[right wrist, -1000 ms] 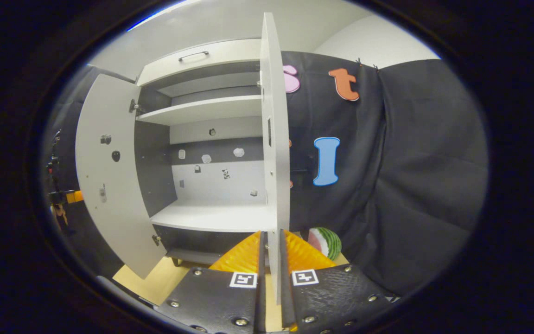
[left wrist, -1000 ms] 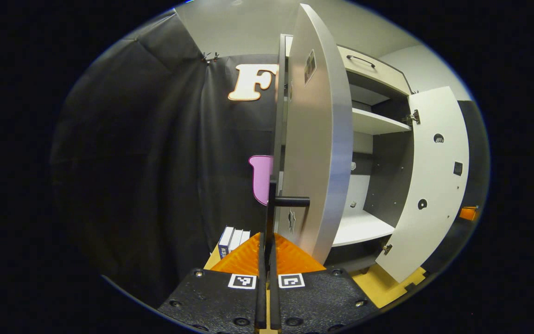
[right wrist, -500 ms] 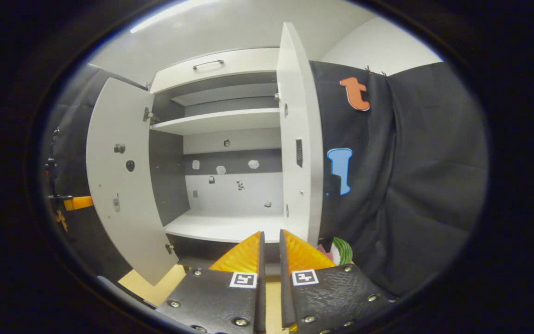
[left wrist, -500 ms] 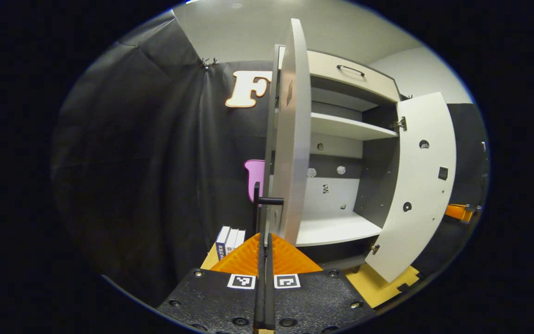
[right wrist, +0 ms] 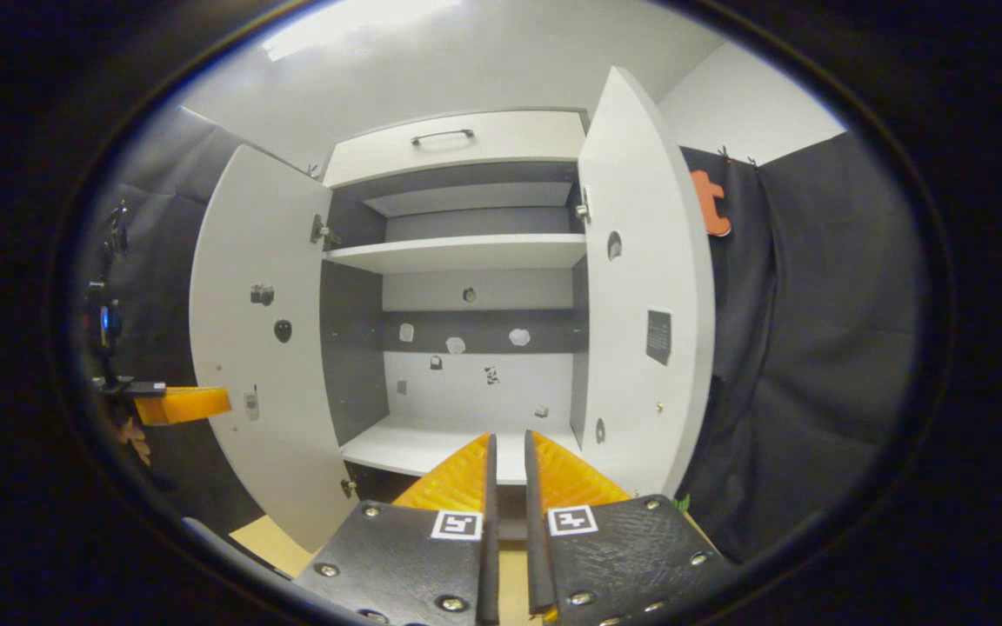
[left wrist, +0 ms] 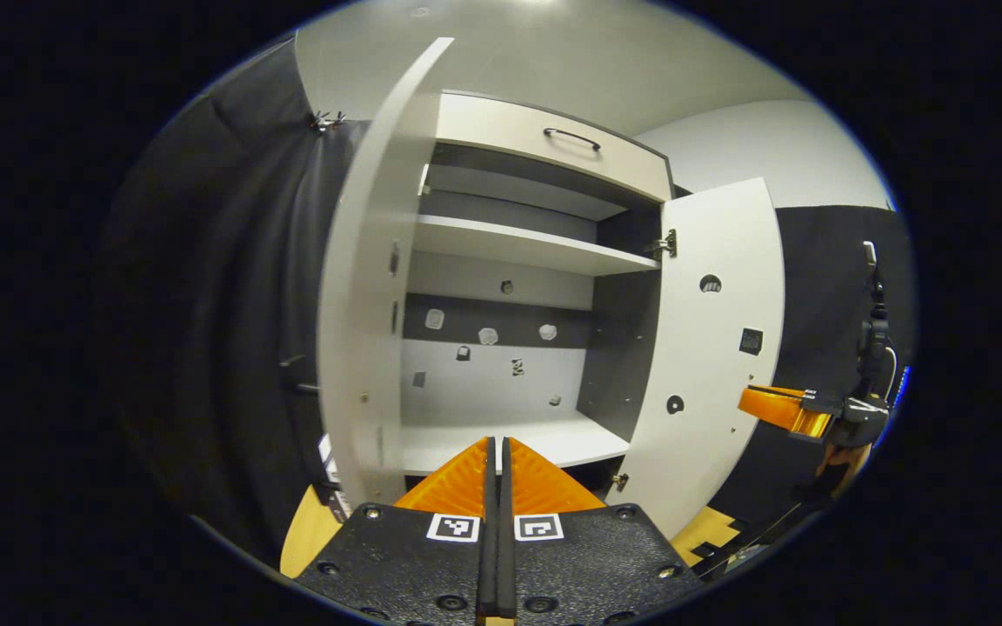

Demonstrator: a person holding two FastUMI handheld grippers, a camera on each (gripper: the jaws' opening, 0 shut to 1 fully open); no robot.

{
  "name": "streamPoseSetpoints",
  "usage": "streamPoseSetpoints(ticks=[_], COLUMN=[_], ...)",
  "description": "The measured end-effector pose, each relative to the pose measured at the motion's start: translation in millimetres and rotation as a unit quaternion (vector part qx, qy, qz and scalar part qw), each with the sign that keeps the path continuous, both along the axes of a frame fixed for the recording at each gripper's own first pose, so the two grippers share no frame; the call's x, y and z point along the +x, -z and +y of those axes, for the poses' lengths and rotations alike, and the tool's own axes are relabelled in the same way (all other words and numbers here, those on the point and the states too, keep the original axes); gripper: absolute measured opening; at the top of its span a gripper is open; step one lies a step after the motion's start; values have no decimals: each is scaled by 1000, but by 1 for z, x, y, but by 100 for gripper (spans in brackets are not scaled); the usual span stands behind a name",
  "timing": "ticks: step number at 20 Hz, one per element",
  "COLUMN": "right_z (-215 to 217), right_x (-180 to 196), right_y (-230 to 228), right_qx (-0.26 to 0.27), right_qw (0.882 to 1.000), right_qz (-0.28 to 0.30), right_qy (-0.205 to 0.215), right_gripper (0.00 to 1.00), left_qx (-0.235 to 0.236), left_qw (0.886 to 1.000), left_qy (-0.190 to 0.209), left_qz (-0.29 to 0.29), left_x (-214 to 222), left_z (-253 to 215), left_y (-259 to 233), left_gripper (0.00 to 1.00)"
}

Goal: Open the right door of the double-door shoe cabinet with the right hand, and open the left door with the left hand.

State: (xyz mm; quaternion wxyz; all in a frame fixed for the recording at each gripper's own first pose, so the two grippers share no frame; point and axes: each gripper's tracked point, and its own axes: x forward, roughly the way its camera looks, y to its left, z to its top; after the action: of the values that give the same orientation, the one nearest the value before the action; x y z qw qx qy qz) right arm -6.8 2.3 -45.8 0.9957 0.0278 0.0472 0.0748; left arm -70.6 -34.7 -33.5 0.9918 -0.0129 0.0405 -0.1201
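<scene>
The white shoe cabinet (left wrist: 544, 139) stands with both doors swung wide. In the left gripper view its left door (left wrist: 362, 313) is at the left and its right door (left wrist: 710, 348) at the right. My left gripper (left wrist: 495, 445) is shut with nothing in it, back from the cabinet and pointing at the lower shelf (left wrist: 510, 439). In the right gripper view, my right gripper (right wrist: 508, 439) faces the same opening between the left door (right wrist: 257, 348) and the right door (right wrist: 649, 304). Its fingers stand a narrow gap apart with nothing between them.
A drawer front with a dark handle (right wrist: 442, 135) tops the cabinet, with an upper shelf (right wrist: 466, 252) below it. The other gripper (left wrist: 784, 409) shows past the right door, and likewise beside the left door (right wrist: 183, 404). Black cloth hangs on both sides. A wooden base (left wrist: 310, 530) lies underneath.
Both doors have swung wider. The left gripper came off the left door's handle, the right door's edge left the right gripper's fingers, and both views turned toward the cabinet's inside.
</scene>
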Motion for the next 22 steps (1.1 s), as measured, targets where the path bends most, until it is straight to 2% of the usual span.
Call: streamPoseSetpoints(ticks=[1, 4, 5, 7, 8, 9, 10, 11, 12, 17, 22], right_z=[9, 34, 44, 50, 52, 55, 56, 56, 55, 50, 23], right_x=[2, 5, 4, 5, 5, 3, 5, 5, 5, 3, -20], right_y=[-2, -11, -14, -18, -19, -19, -17, -16, -15, -11, -10], right_qx=[2, 2, 3, -7, -13, -15, -16, -14, -12, -3, 2], right_qw=[1000, 1000, 1000, 1000, 999, 999, 999, 999, 1000, 1000, 999], right_qz=[-1, -9, -11, -20, -23, -23, -21, -19, -17, -11, -5], right_qy=[-2, -10, -19, -20, -22, -23, -22, -22, -21, -6, 43], right_gripper=[13, 13, 19, 36, 51, 64, 81, 90, 91, 91, 91], left_qx=[-1, -3, -6, -13, -19, -24, -24, -21, -16, -10, -28], left_qw=[1000, 1000, 999, 999, 998, 997, 997, 997, 997, 997, 991], left_qy=[8, 23, 31, 36, 41, 46, 48, 48, 49, 63, 133], left_qz=[-2, -17, -22, -35, -44, -49, -52, -53, -54, -48, -17], left_x=[6, 17, 15, 20, 20, 20, 19, 20, 20, 19, 9], left_z=[-10, -31, -37, -45, -49, -53, -53, -53, -53, -60, -94], left_y=[-1, -8, -13, -20, -24, -27, -27, -27, -25, -20, -10], left_gripper=[1, 4, 5, 44, 64, 72, 86, 82, 90, 92, 92])
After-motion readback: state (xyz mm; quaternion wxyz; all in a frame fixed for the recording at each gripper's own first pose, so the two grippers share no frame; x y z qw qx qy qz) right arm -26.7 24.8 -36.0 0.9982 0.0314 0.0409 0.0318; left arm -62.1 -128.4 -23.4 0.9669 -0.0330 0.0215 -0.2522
